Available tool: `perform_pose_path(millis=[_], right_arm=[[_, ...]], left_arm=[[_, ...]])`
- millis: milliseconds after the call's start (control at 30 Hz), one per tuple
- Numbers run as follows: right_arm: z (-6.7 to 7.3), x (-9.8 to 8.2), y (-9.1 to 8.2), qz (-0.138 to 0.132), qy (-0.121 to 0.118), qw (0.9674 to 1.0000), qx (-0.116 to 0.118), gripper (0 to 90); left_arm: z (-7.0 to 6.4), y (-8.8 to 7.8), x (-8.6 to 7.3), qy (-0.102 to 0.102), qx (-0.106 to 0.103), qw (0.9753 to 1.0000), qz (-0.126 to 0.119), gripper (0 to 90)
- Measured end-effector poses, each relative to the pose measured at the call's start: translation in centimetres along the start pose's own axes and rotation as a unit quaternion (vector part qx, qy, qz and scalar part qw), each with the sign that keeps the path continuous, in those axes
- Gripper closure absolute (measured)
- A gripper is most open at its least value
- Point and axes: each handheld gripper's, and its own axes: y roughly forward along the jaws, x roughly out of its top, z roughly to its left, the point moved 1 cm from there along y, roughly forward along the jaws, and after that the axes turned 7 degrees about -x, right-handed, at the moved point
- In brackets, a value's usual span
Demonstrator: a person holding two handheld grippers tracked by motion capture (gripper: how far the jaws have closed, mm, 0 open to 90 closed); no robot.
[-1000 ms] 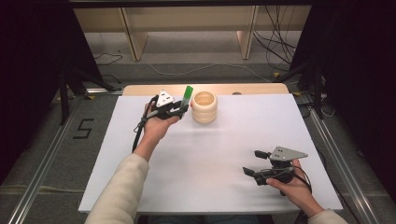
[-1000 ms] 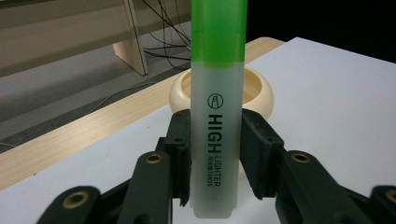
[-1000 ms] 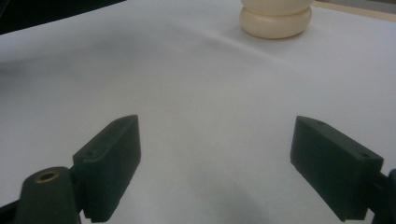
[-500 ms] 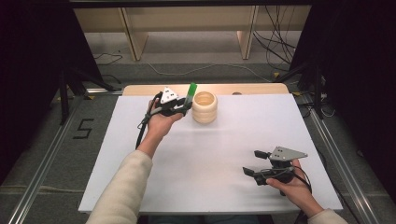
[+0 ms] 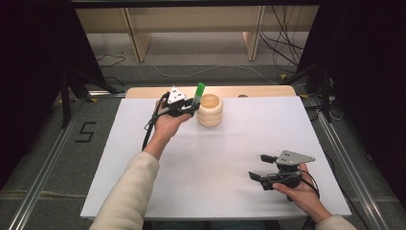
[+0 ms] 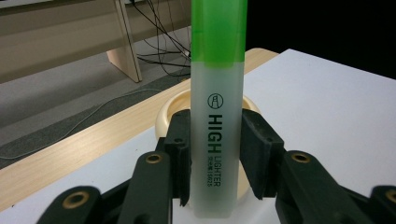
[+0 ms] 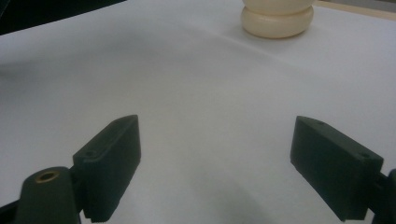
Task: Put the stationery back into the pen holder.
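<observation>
Left gripper view: "HIGH LIGHTER" on pen [image 6: 217, 140]

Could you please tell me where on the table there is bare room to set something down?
The white table top is bare across its middle, between the cream holder at the back and the right gripper at the front right. The front left lies under the forearm. It is crowded only at the holder, where the left gripper grips a green highlighter.

"HIGH LIGHTER" printed down the green highlighter [image 6: 217, 116], smaller print beside it perhaps unreadable, "5" on floor [image 5: 85, 132]
</observation>
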Motion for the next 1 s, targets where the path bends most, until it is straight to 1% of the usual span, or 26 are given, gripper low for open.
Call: perform_pose_path(millis=[100, 167, 200, 367, 400, 433, 500, 667, 1000], right_arm=[[0.0, 0.0, 0.0, 0.001, 0.000, 1.0000, -0.001, 17.1], [0.0, 0.0, 0.0, 0.001, 0.000, 1.0000, 0.000, 17.2], [0.0, 0.0, 0.0, 0.003, 0.003, 1.0000, -0.001, 17.2], [0.0, 0.0, 0.0, 0.001, 0.000, 1.0000, -0.001, 17.1], [0.0, 0.0, 0.0, 0.000, -0.001, 1.0000, 0.000, 17.2], [0.0, 0.0, 0.0, 0.002, 0.002, 1.0000, -0.002, 17.1], [0.0, 0.0, 0.0, 0.003, 0.003, 1.0000, -0.001, 17.1], [0.0, 0.0, 0.0, 0.004, 0.003, 1.0000, 0.000, 17.1], [0.0, 0.0, 0.0, 0.002, 0.001, 1.0000, 0.000, 17.1]], left_arm=[[0.0, 0.1, 0.2, 0.003, -0.001, 1.0000, 0.001, 66.3], [0.0, 0.2, 0.4, 0.001, -0.001, 1.0000, -0.002, 66.3], [0.0, 0.3, 0.4, 0.002, -0.001, 1.0000, -0.001, 66.3], [0.0, 0.5, 0.7, 0.004, -0.001, 1.0000, -0.001, 66.3], [0.0, 0.6, 0.7, 0.001, 0.000, 1.0000, -0.005, 66.3], [0.0, 0.7, 0.7, 0.001, -0.001, 1.0000, -0.005, 66.3], [0.0, 0.8, 0.8, 0.004, -0.003, 1.0000, -0.004, 66.3], [0.0, 1.1, 1.0, 0.004, -0.003, 1.0000, -0.007, 66.3], [-0.1, 1.8, 1.4, 0.010, -0.004, 0.9999, -0.005, 66.3]])
